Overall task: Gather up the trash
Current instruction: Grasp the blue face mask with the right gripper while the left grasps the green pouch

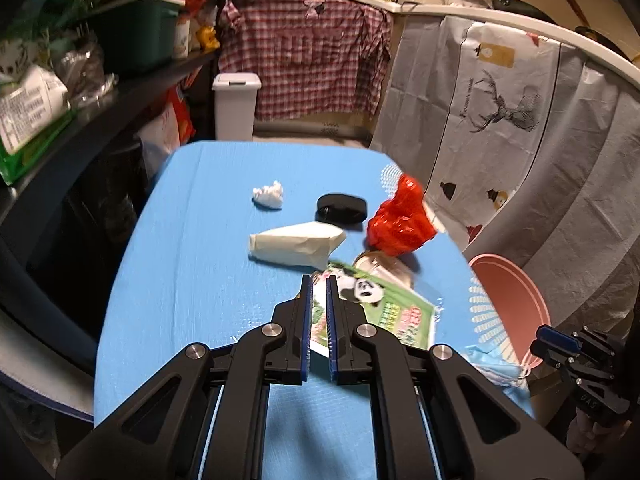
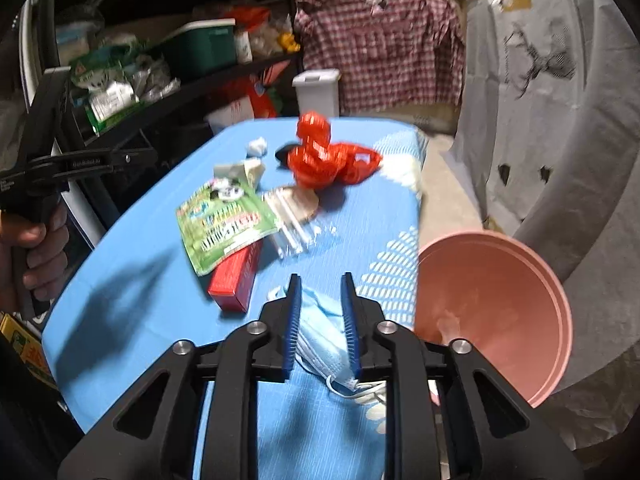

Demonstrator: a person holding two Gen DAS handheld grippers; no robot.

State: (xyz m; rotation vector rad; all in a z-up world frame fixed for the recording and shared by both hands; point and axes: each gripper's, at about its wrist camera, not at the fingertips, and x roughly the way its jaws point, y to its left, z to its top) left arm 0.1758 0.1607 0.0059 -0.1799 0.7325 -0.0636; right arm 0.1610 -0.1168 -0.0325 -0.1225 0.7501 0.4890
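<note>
Fingers of the right gripper (image 2: 320, 280) stand wide around the pale blue face mask (image 2: 322, 328), ready to close, while the left gripper (image 1: 319, 280), fingers narrow and empty, hovers over the green panda snack packet (image 1: 384, 308) on the blue desk (image 1: 180, 260).

left gripper (image 1: 319, 280) narrow (perhaps empty), right gripper (image 2: 320, 278) parted

A table under a blue cloth (image 1: 168, 280) carries the litter. In the left wrist view, a crumpled white tissue (image 1: 269, 195) lies toward twelve o'clock, a black object (image 1: 341, 208) at one o'clock of centre — beside it a red plastic bag (image 1: 400, 222). A cream paper wrapper (image 1: 296, 245) sits mid-table. At its five o'clock lies a green panda packet (image 1: 380, 304). In the right wrist view a red box (image 2: 236, 280) pokes from under that packet, clear plastic packaging (image 2: 294, 224) at its three o'clock, a blue face mask (image 2: 320, 332) nearest.
</note>
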